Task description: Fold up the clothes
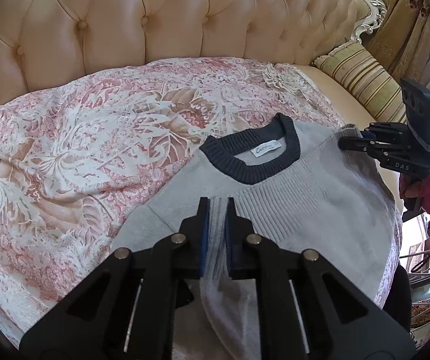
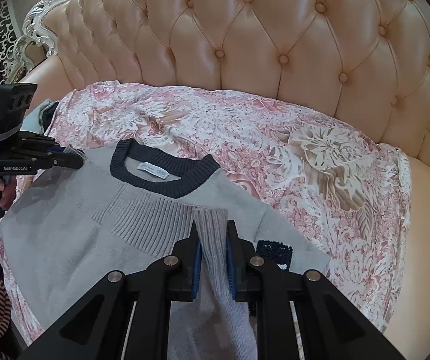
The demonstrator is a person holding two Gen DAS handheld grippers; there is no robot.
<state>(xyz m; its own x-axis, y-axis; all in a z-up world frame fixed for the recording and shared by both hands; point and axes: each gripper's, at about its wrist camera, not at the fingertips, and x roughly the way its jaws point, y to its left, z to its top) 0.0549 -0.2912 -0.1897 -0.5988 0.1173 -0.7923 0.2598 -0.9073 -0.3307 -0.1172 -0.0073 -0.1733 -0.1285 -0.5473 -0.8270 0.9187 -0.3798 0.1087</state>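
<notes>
Both your tongs, left gripper [image 1: 218, 210] and right gripper [image 2: 211, 231], pinch ribbed folds of the grey knitted sweater with dark collar [image 1: 278, 192]. Its collar points away from you, toward the sofa back [image 2: 245, 45].

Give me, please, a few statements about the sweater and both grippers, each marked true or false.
1. The left gripper pinches a fold of the grey sweater. True.
2. The right gripper is open and empty. False: it is shut on sweater fabric.
3. The sweater's collar is dark. True.
4. The sweater lies on a bare wooden table. False: it lies on a pink flowered sheet over a sofa.
</notes>
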